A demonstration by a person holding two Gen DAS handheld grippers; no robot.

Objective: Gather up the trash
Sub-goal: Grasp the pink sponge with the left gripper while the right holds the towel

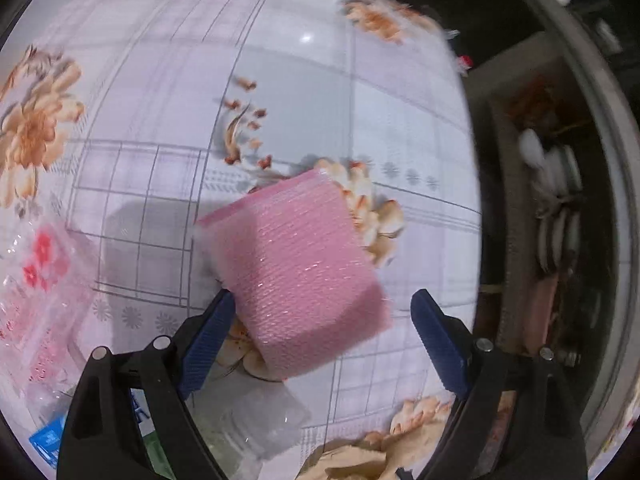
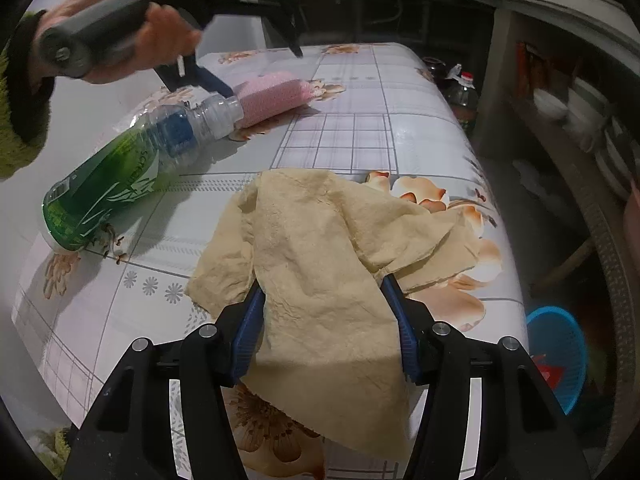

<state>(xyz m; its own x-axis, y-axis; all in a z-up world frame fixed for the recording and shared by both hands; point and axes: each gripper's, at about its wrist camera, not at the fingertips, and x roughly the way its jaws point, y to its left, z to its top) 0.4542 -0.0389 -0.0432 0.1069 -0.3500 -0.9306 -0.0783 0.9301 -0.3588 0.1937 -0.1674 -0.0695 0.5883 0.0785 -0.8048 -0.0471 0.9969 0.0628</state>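
The round table under its pale checked oilcloth with orange flowers (image 2: 352, 128) fills both views, but only the right wrist camera shows the beige crumpled cloth (image 2: 320, 248) spread over the near side, and the blue plastic basket (image 2: 560, 356) down on the floor past the table edge. That cloth runs right between the blue pads of the right gripper (image 2: 322, 320); the jaws stand apart with the cloth lying between them, and both pads look to touch its edges. Same view catches the clear plastic bottle with the green label (image 2: 120, 180) lying on its side, neck toward the pink mesh-wrapped sponge block (image 2: 272, 94). The left wrist camera gives the block (image 1: 292, 268) up close: it sits between the fingers of the left gripper (image 1: 324, 316), jaws wide apart, left pad touching it, right pad clear. Only here, a clear crinkled wrapper with red flowers (image 1: 40, 272) lies far left.
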